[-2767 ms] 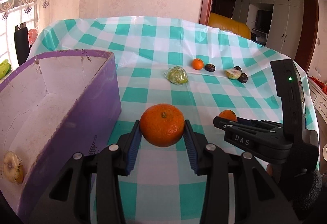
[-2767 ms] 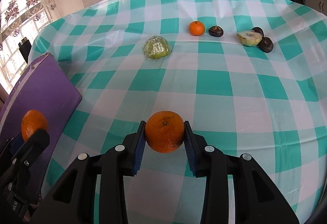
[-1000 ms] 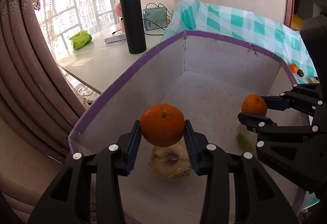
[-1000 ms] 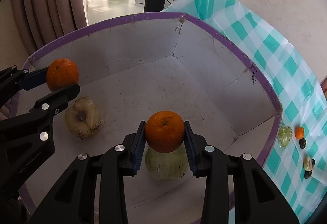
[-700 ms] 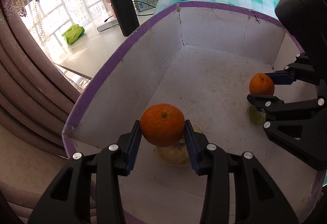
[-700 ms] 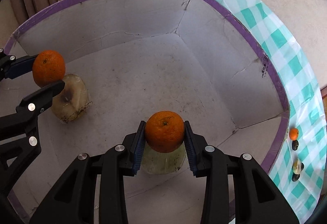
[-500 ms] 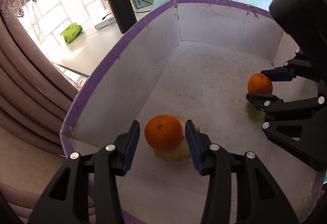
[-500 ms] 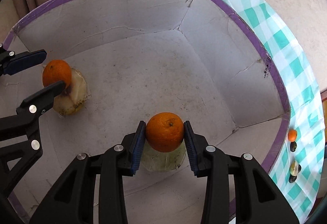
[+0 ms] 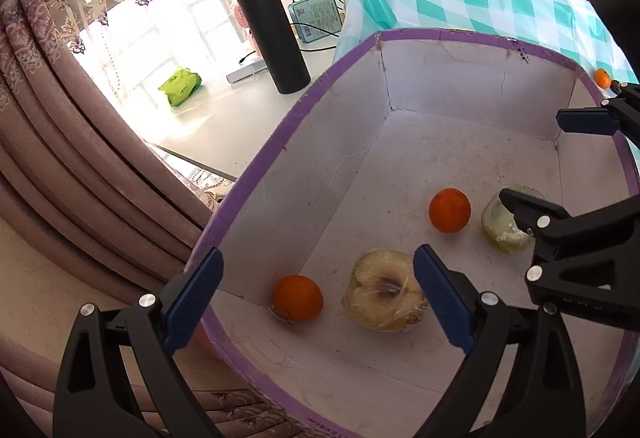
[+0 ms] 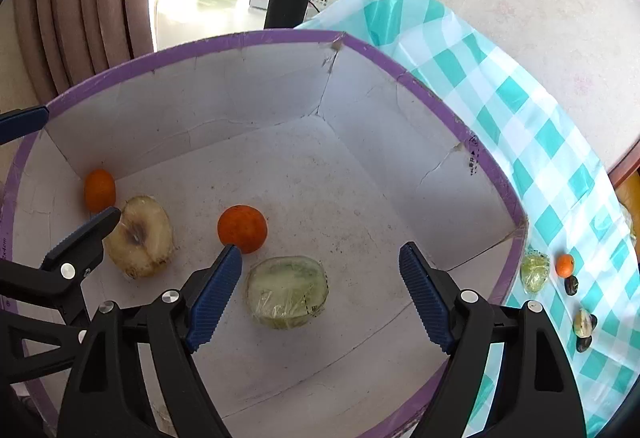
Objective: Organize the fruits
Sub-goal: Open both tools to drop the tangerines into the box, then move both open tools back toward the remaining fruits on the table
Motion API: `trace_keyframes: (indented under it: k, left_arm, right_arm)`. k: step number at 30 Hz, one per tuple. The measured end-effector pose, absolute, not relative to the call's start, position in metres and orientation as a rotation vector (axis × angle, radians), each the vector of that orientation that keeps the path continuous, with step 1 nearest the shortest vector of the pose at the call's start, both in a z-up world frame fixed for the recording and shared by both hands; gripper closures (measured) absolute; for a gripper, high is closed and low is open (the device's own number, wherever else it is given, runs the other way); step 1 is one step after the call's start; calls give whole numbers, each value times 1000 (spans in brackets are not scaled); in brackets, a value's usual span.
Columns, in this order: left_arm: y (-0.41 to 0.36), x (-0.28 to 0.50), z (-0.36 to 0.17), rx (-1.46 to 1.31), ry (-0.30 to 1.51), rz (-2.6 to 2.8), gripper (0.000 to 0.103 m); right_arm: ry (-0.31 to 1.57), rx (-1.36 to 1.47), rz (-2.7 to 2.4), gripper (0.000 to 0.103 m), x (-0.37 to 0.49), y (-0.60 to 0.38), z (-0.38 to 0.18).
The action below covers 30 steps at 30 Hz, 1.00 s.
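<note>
Both grippers hang over a purple-rimmed cardboard box (image 9: 280, 142) (image 10: 460, 126) with a white inside. My left gripper (image 9: 316, 294) has its jaws opening, nothing between the pads; one orange (image 9: 298, 297) (image 10: 99, 189) lies on the box floor in the near corner below it. My right gripper (image 10: 320, 290) also has its jaws opening and holds nothing; a second orange (image 10: 242, 228) (image 9: 449, 210) rests on the floor just beyond its left pad. A wrapped apple half (image 9: 384, 294) (image 10: 140, 236) and a wrapped green fruit piece (image 10: 287, 292) (image 9: 500, 230) lie beside them.
On the teal checked tablecloth (image 10: 540, 142) outside the box lie a small orange (image 10: 564, 265), a wrapped green piece (image 10: 534, 270) and several dark and cut fruits (image 10: 582, 322). A black flask (image 9: 274, 38) and a green packet (image 9: 180, 86) stand on a side table; curtains hang at left.
Both grippers went from shut on an orange to open. Each orange dropped to the box floor, the left one into the near corner, the right one beside the wrapped green piece.
</note>
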<state>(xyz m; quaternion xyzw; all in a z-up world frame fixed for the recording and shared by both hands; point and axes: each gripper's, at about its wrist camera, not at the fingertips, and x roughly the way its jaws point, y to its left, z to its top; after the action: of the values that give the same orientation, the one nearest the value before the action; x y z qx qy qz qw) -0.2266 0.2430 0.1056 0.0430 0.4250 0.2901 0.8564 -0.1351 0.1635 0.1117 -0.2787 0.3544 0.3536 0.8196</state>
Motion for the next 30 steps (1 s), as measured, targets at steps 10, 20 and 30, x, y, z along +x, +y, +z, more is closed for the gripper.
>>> trace_keyframes:
  k: [10,20,30]
  left_arm:
    - [175,-258,186,114,419,546,2]
    - [44,-215,201,83,294,178,2]
    - [-28,-98,124,-143,510,-65,2]
  right_arm:
    - [419,-136,715,17,-120,45,178]
    - [563,91,360,16,-45,-90,126]
    - [713,175,81,16,9,-196,60]
